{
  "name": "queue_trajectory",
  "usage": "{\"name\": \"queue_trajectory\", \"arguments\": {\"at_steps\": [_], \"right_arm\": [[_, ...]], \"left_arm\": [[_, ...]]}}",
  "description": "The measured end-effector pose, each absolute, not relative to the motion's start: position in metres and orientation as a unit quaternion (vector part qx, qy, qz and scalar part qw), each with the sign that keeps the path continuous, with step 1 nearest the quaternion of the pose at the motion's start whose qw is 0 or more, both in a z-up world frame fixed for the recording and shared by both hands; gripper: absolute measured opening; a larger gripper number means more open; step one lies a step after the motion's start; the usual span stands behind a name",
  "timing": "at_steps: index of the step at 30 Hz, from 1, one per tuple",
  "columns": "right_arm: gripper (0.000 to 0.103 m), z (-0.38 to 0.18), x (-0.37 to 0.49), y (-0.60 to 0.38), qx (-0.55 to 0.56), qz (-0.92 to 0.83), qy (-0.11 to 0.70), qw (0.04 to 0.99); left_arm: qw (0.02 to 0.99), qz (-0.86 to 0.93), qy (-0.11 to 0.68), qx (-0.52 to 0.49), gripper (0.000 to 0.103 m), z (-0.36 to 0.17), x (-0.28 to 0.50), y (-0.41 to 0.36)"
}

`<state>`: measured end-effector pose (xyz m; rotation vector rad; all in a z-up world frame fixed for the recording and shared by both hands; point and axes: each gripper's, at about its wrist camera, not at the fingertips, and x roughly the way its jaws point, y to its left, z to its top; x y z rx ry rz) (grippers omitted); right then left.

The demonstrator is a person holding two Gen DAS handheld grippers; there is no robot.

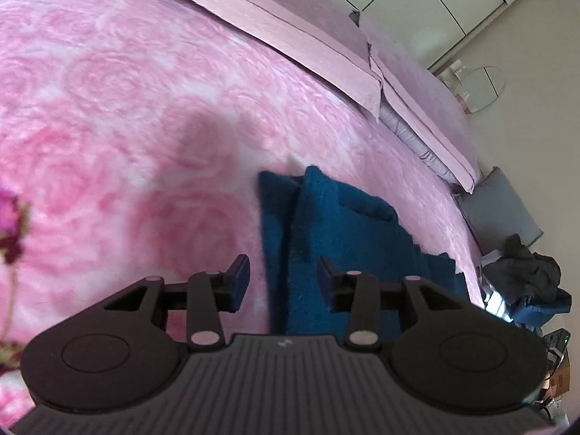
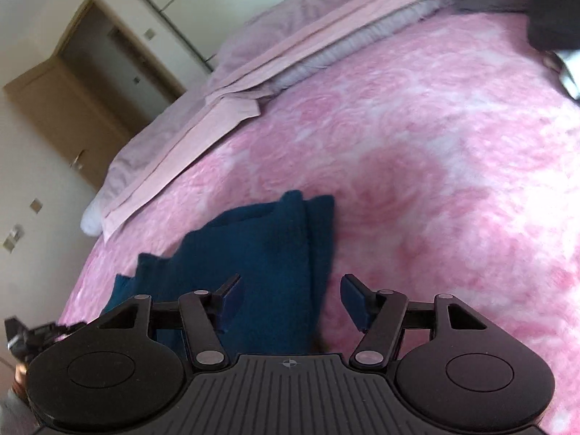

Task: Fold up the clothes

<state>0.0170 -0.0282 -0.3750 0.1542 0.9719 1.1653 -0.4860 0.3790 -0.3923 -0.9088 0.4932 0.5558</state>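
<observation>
A dark blue knitted garment (image 1: 348, 250) lies doubled in layers on the bed's pink rose-patterned fleece blanket (image 1: 119, 116). The left hand-held gripper (image 1: 283, 277) and right hand-held gripper (image 2: 290, 301) both hover over it, spread wide, gripping nothing. Any further fold wants edges matched squarely.

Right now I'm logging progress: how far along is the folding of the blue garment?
The blue garment already lies folded in layers on the pink blanket. Nothing is in hand: the left gripper and right gripper are open above it. A dark clothes pile beside the bed remains.
</observation>
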Motion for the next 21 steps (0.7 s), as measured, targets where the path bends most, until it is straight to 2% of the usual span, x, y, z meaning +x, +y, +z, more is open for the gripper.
{"name": "queue_trajectory", "arguments": {"at_steps": [2,5,13,14,16,17,19,21], "right_arm": [[0.061,-0.374,0.014,-0.021,0.064,0.534,0.432,0.724],[0.052,-0.376,0.015,-0.006,0.059,0.54,0.423,0.725],[0.052,-0.394,0.027,0.041,0.013,0.535,0.425,0.73],[0.052,-0.398,0.029,0.044,0.014,0.533,0.43,0.728],[0.051,-0.404,0.032,0.048,0.017,0.53,0.44,0.725],[0.039,-0.404,0.033,0.047,0.02,0.532,0.442,0.721],[0.012,-0.403,0.033,0.045,0.025,0.537,0.443,0.717],[0.01,-0.394,0.03,0.041,0.028,0.541,0.42,0.728]], "left_arm": [[0.836,0.262,0.226,-0.425,0.04,-0.392,-0.474,0.384],[0.839,0.261,0.232,-0.416,0.041,-0.392,-0.457,0.39],[0.847,0.256,0.27,-0.381,0.042,-0.404,-0.418,0.399],[0.848,0.254,0.272,-0.377,0.039,-0.405,-0.415,0.399],[0.854,0.247,0.274,-0.366,0.019,-0.405,-0.412,0.396],[0.86,0.245,0.275,-0.353,0.007,-0.404,-0.411,0.392],[0.876,0.246,0.268,-0.317,0.006,-0.399,-0.411,0.383],[0.886,0.249,0.254,-0.296,0.006,-0.394,-0.415,0.375]]}}
